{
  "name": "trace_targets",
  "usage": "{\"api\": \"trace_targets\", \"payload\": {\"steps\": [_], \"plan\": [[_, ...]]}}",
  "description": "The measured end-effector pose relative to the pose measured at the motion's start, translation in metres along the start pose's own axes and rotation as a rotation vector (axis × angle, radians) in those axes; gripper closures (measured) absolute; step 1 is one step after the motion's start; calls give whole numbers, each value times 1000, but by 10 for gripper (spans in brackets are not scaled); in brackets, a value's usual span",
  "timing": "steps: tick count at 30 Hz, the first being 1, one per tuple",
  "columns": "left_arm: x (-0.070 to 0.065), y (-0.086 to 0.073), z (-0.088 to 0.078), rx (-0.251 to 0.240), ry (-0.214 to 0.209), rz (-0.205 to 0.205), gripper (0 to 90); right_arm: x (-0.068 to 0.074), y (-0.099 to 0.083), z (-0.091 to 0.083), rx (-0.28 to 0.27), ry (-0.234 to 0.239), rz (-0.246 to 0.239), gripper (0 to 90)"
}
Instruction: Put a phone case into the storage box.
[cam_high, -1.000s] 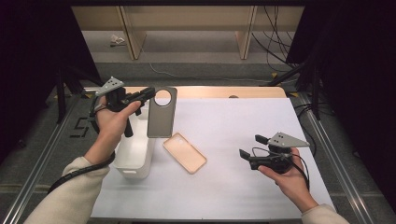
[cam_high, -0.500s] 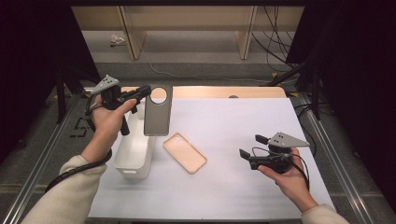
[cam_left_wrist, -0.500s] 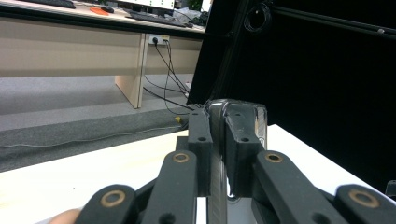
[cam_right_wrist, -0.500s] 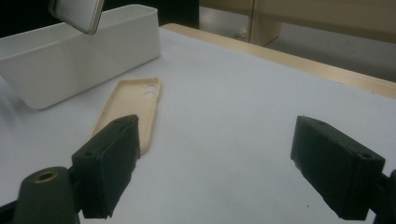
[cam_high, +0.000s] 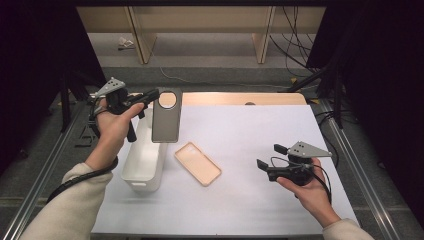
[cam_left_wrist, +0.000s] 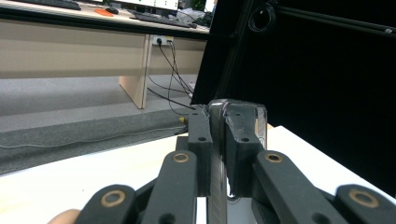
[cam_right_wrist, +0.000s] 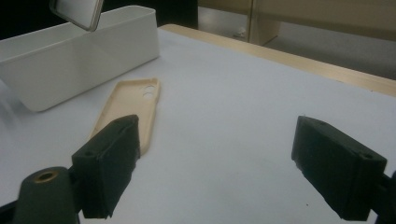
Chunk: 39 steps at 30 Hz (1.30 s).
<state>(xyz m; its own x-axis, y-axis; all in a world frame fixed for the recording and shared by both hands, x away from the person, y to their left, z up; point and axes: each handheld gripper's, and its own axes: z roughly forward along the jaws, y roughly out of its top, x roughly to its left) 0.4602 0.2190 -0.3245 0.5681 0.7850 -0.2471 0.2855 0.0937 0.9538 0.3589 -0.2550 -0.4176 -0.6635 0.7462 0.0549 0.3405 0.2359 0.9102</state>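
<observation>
A person's left gripper (cam_high: 154, 95) clamps the top edge of a dark phone (cam_high: 166, 115) in the upper left of the high view, holding it upright in the air with its round camera ring uppermost. The phone's lower edge hangs over the far end of a white bin (cam_high: 145, 155), which runs lengthwise down the left part of the frame on a white table (cam_high: 250, 130). In the left gripper view the two black jaws press flat against either face of the phone (cam_left_wrist: 217, 140), with no gap showing.

A beige phone case (cam_high: 197, 163) lies open side up at the centre of the frame, just right of the bin and apart from it, set on a slant. In the right gripper view the case (cam_right_wrist: 128, 109) lies at centre left, its near end behind the left jaw, with the bin's wall (cam_right_wrist: 79, 60) beyond it and a corner of the phone (cam_right_wrist: 77, 11) at the top edge.

The right gripper (cam_high: 267, 161) rests in the person's hand at lower right of the high view, jaws spread wide and gripping nothing, pointing toward the case. Bare table stretches between it and the case, and wider still across the upper right of the frame up to the wooden strip (cam_high: 240, 98) along the far edge.
</observation>
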Motion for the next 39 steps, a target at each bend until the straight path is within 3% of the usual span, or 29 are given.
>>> {"api": "trace_targets", "payload": {"steps": [21, 39], "plan": [[17, 4, -1, -8, 36, -16, 817, -1, 0, 0, 0, 4, 4, 164], [29, 7, -4, -22, 60, -6, 817, -1, 0, 0, 0, 3, 5, 164]]}}
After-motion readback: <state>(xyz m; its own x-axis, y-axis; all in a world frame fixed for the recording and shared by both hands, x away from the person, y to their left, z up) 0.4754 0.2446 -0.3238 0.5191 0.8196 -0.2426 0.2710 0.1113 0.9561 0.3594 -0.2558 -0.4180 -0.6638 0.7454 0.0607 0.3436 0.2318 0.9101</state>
